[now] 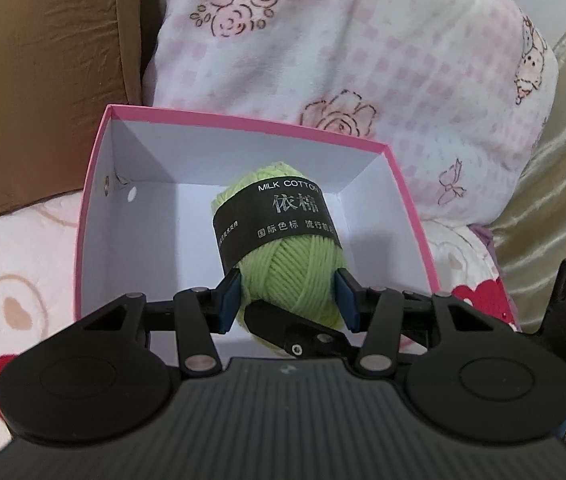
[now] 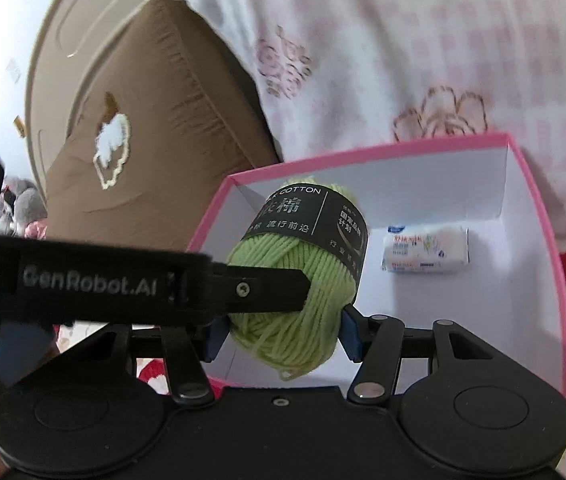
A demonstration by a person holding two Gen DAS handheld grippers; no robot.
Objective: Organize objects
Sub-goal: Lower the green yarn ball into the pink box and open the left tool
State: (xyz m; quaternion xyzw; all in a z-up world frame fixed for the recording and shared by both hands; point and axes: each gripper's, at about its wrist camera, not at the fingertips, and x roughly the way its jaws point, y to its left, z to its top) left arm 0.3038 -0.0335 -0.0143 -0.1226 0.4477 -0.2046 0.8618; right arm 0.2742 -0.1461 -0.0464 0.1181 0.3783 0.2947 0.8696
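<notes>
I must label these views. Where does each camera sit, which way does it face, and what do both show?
Left wrist: on the left tool, facing down into the pink box; its pads clamp the green yarn ball.
Right wrist: on the right tool, facing down into the box; its pads and the left tool's finger show; a tissue pack lies inside.
Shared: yarn ball and box.

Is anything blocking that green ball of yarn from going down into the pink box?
Nothing visible. The green ball of yarn hangs over bare white floor in the pink cardboard box; the small white packet lies off to one side.
</notes>
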